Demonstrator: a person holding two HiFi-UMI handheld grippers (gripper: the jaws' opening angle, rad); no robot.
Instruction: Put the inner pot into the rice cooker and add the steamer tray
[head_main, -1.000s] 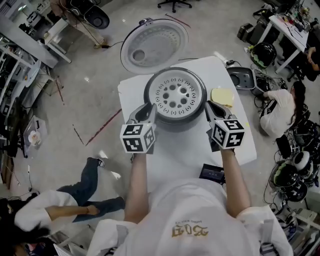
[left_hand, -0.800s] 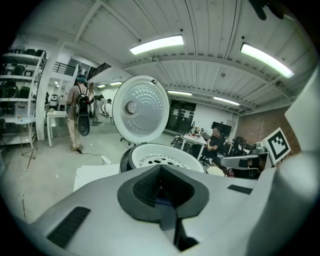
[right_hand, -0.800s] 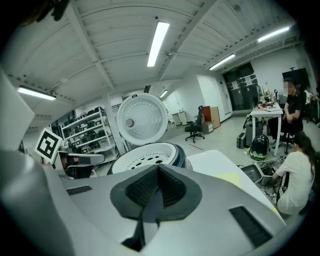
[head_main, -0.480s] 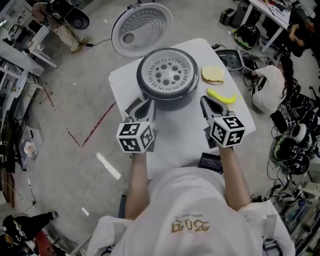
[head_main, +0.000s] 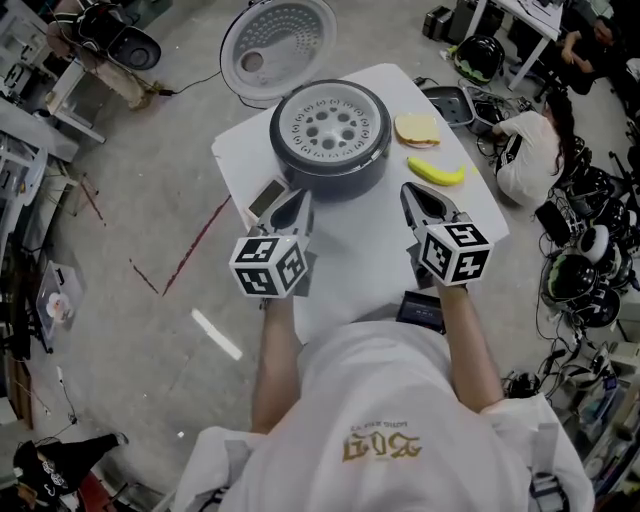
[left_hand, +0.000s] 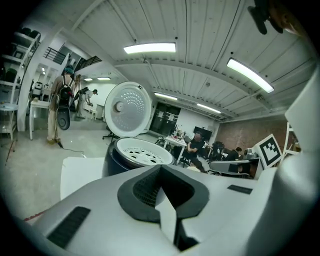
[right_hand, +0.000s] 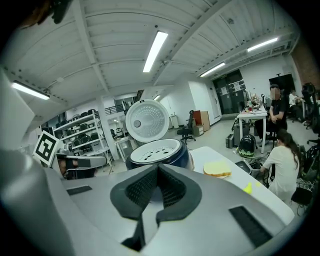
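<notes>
Sitting in the rice cooker (head_main: 331, 175) — steamer tray (head_main: 330, 124); left claw (head_main: 299, 197), right claw (head_main: 411, 193) — pressed together.

Not much to read here. The person's white shirt (head_main: 385, 440) has gold print on it, upside down from the head view and too garbled to make out. The marker cube (head_main: 268, 268) only shows black-and-white patterns, no letters.

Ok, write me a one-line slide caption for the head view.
Steamer tray seated in the open rice cooker; left gripper and right gripper shut, empty, short of it; banana alongside.
</notes>
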